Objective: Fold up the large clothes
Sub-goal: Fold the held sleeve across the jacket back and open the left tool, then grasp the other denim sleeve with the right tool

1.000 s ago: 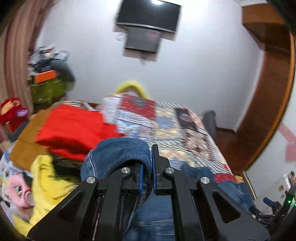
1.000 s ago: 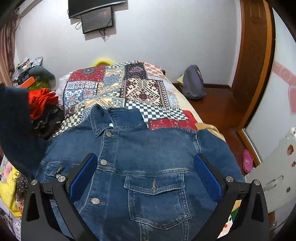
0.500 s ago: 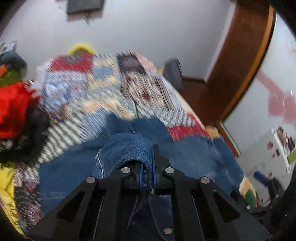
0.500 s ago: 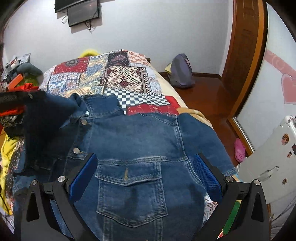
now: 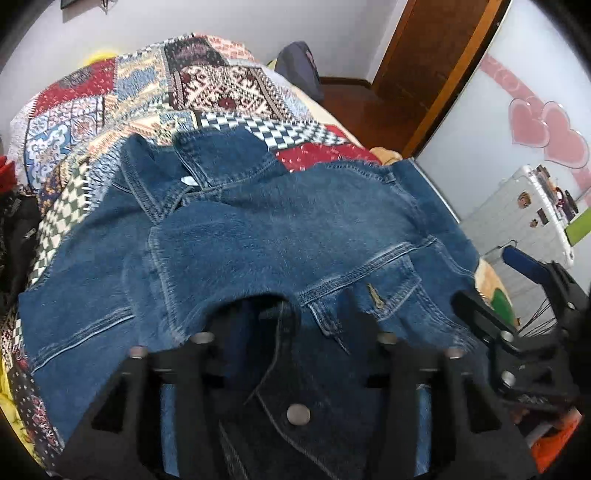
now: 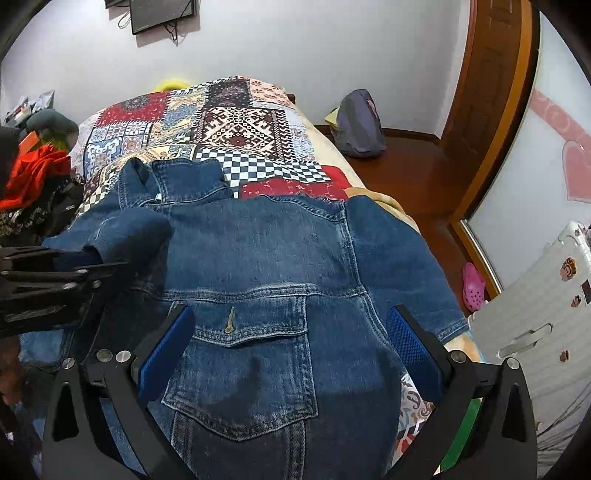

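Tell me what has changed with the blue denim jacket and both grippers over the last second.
The left gripper carried the blue denim jacket's sleeve from beside the bed across onto the jacket front, and its jaws are now opening, cloth still between them. The right gripper stayed open over the chest pocket; the patchwork bedspread is unchanged.

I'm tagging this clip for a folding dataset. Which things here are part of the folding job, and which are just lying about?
Part of the job:
- denim jacket, spread on the patchwork bedspread
- left gripper, jaws opening, sleeve cloth between them
- right gripper, jaws open above the jacket

Lying about:
- red garment
- grey backpack on the floor
- pink shoe
- wall screen
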